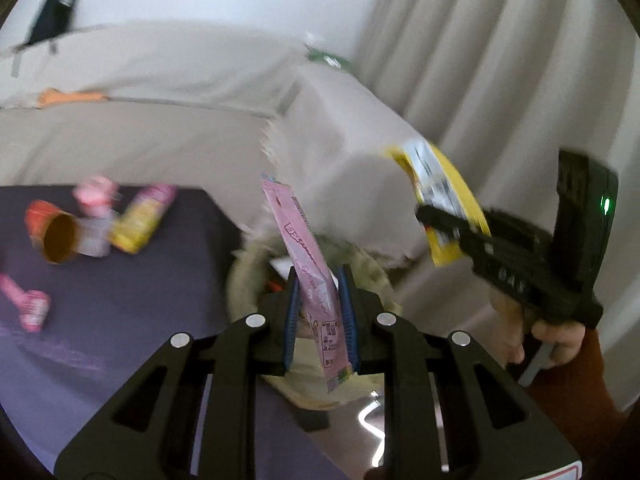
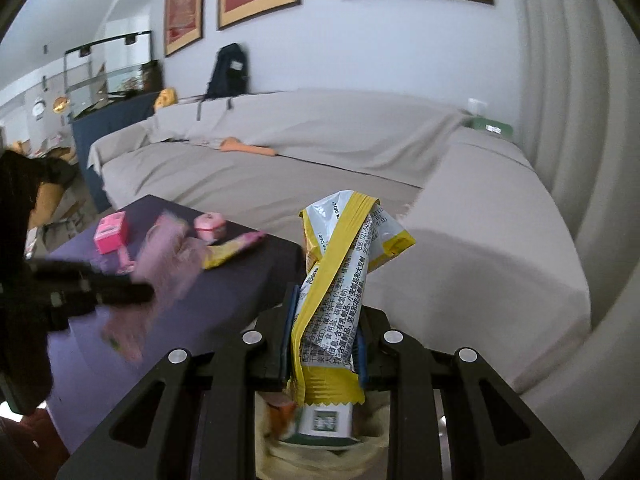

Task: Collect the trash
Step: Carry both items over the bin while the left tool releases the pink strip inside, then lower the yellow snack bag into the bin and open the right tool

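Note:
My left gripper (image 1: 320,308) is shut on a pink snack wrapper (image 1: 304,248) that stands up between the blue pads. In the right wrist view this gripper (image 2: 146,292) and its wrapper (image 2: 164,248) are a blur at the left. My right gripper (image 2: 326,332) is shut on a twisted yellow and silver wrapper (image 2: 336,276). From the left wrist it shows at the right (image 1: 436,220), held by a hand, with the yellow wrapper (image 1: 440,192) sticking up. A pale woven basket (image 1: 244,280) lies just beneath both grippers, and its rim (image 2: 276,460) holds some trash.
A dark purple table (image 1: 120,340) at the left carries an orange-red cup on its side (image 1: 52,236), a yellow packet (image 1: 140,220), a pink box (image 2: 110,234) and other pink litter (image 1: 32,304). A grey covered sofa (image 2: 320,168) runs behind, with a dark backpack (image 2: 228,68) and curtains on the right.

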